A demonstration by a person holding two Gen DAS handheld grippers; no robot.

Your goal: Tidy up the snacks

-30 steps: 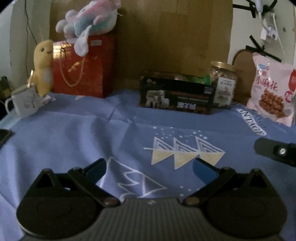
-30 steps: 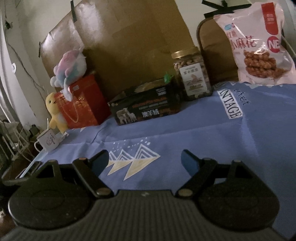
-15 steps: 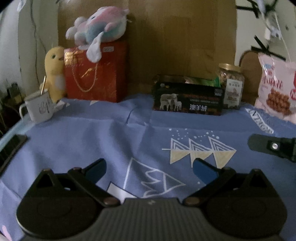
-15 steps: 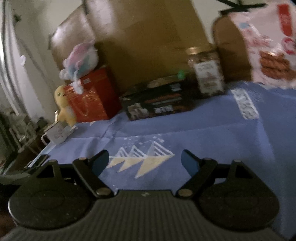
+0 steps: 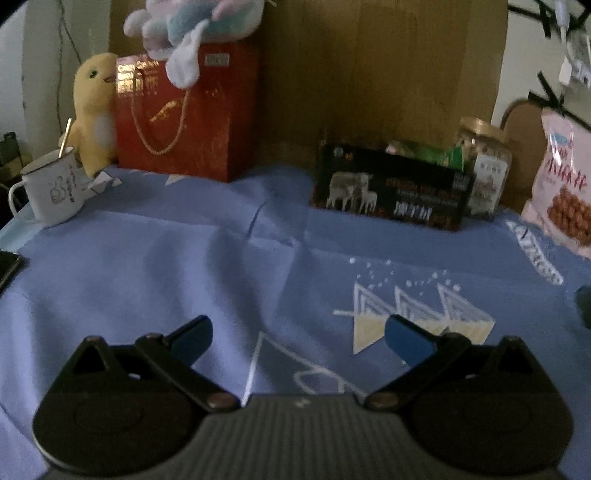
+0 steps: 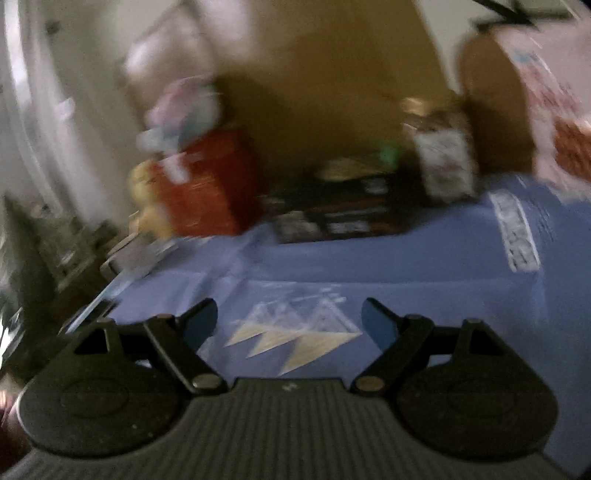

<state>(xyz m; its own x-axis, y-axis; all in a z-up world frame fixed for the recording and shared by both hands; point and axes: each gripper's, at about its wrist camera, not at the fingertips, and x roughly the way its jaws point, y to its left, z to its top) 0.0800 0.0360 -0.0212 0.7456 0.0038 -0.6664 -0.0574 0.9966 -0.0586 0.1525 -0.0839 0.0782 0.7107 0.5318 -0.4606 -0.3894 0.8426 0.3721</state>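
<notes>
A black snack box (image 5: 391,192) with white sheep on it stands at the back of the blue cloth (image 5: 147,266); green packets (image 5: 428,154) show in its open top. A nut jar (image 5: 487,173) with a gold lid stands right of it. A pink snack bag (image 5: 565,192) leans at the far right. My left gripper (image 5: 297,338) is open and empty, low over the cloth, well short of the box. My right gripper (image 6: 290,323) is open and empty; its view is blurred, with the box (image 6: 343,210), jar (image 6: 443,158) and bag (image 6: 561,110) far ahead.
A red gift bag (image 5: 184,118) with a plush toy (image 5: 192,22) on top stands at the back left, beside a yellow plush duck (image 5: 92,110) and a white mug (image 5: 51,184). Brown cardboard (image 5: 369,74) backs the table. A dark phone (image 5: 7,267) lies at the left edge.
Both grippers have swung left; the snacks have slid right in both views. The right gripper's tip has nearly left the left wrist view. The right wrist view has blurred. Both stay open.
</notes>
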